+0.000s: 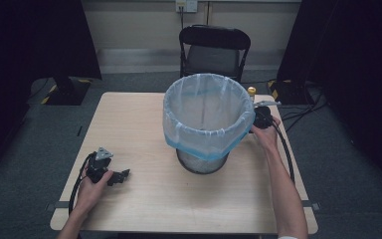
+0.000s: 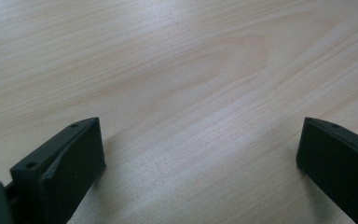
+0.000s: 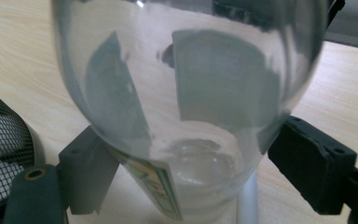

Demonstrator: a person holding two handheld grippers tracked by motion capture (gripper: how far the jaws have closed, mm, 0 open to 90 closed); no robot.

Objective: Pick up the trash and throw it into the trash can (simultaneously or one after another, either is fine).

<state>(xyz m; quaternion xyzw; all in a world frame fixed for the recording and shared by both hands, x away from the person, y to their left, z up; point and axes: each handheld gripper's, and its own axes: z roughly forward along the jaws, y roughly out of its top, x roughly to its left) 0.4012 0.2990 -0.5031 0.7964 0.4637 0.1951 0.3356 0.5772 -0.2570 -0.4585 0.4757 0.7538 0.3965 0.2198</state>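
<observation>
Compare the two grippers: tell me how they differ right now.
The left gripper lies low over the bare table, away from the bin; the right gripper is raised beside the bin's rim. The left gripper's jaws stand wide apart with nothing between them; the right gripper's jaws close around a clear bottle. Both are black, two-jawed and hand-held.

A pale, matt wooden table (image 1: 144, 114) with visible grain. At frame centre, a dark metal mesh bin (image 1: 201, 163) with a thin, translucent, blue-edged plastic liner (image 1: 206, 117). A glossy clear bottle (image 3: 186, 93) between matt black plastic jaws.
</observation>
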